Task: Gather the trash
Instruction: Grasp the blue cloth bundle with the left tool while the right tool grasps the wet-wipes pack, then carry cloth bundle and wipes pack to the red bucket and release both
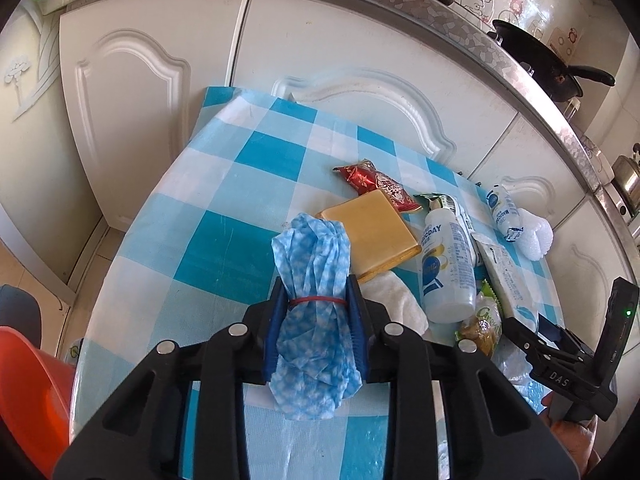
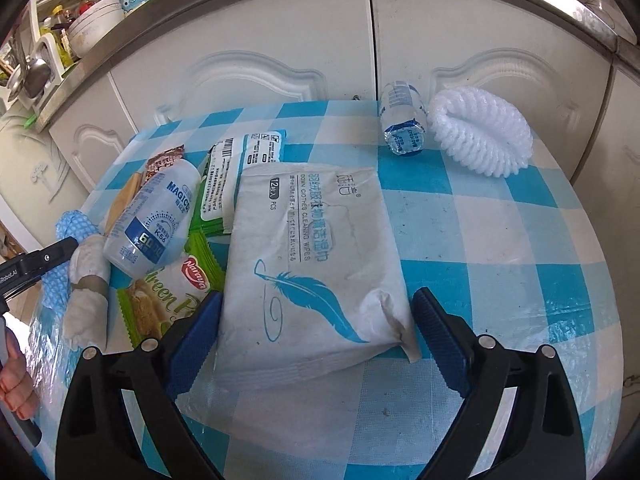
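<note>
My left gripper (image 1: 316,300) is shut on a rolled blue cloth (image 1: 316,280) bound with a red rubber band, just above the checked tablecloth (image 1: 224,240). My right gripper (image 2: 316,320) is open, its fingers on either side of a white wipes packet (image 2: 316,264) with a blue feather print, which lies flat. Beside it lie a Magicday bottle (image 2: 156,216), a green snack wrapper (image 2: 168,300), a green-white packet (image 2: 228,176), a small bottle (image 2: 402,124) and a white foam net (image 2: 480,132). A gold box (image 1: 372,232) and a red wrapper (image 1: 376,184) show in the left wrist view.
White cabinet doors (image 1: 132,92) stand close behind the table. An orange bin (image 1: 28,392) sits low at the left. A counter above holds pots (image 1: 552,72). A white cloth roll (image 2: 86,304) lies at the table's left edge. The right gripper also shows in the left wrist view (image 1: 560,352).
</note>
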A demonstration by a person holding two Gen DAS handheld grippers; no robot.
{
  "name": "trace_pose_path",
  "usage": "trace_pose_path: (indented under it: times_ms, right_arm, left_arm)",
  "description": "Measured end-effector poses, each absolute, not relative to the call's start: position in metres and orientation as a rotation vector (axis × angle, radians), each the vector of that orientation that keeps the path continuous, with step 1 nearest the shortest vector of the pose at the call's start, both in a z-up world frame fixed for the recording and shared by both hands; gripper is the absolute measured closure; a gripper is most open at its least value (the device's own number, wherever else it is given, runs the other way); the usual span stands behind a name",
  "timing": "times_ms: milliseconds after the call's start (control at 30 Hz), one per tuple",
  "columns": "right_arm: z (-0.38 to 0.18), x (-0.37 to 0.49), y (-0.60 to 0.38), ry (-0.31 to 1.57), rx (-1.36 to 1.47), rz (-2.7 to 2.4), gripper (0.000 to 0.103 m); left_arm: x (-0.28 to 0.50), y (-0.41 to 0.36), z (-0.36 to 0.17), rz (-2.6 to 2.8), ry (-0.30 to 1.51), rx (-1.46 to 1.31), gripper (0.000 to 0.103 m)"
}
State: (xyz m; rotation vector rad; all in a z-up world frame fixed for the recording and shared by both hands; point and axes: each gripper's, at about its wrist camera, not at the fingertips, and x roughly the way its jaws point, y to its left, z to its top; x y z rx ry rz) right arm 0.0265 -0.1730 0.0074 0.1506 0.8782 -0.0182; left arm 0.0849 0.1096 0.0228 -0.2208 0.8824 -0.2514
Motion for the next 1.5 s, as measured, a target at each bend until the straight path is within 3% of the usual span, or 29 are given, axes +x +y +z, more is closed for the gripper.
trace_pose_path:
  times_ms: [300, 1000, 1500]
  right_arm:
    - [0.014, 0.008, -0.175, 0.836, 0.173, -0.046, 0.023]
    - [0.048, -0.067, -0.162, 0.742, 0.268, -0.065, 0.023]
    - [0.071, -0.089, -0.082, 0.735, 0.186, 0.075, 0.023]
  left_arm:
    - [0.073, 0.117, 0.030, -0.261, 0.872, -0.235, 0.074]
    - [0.020, 0.161, 0.038, -0.250, 0.844, -0.279, 0.074]
    - [-0.026, 0.226, 0.042, -0.195, 0.817, -0.333, 0.074]
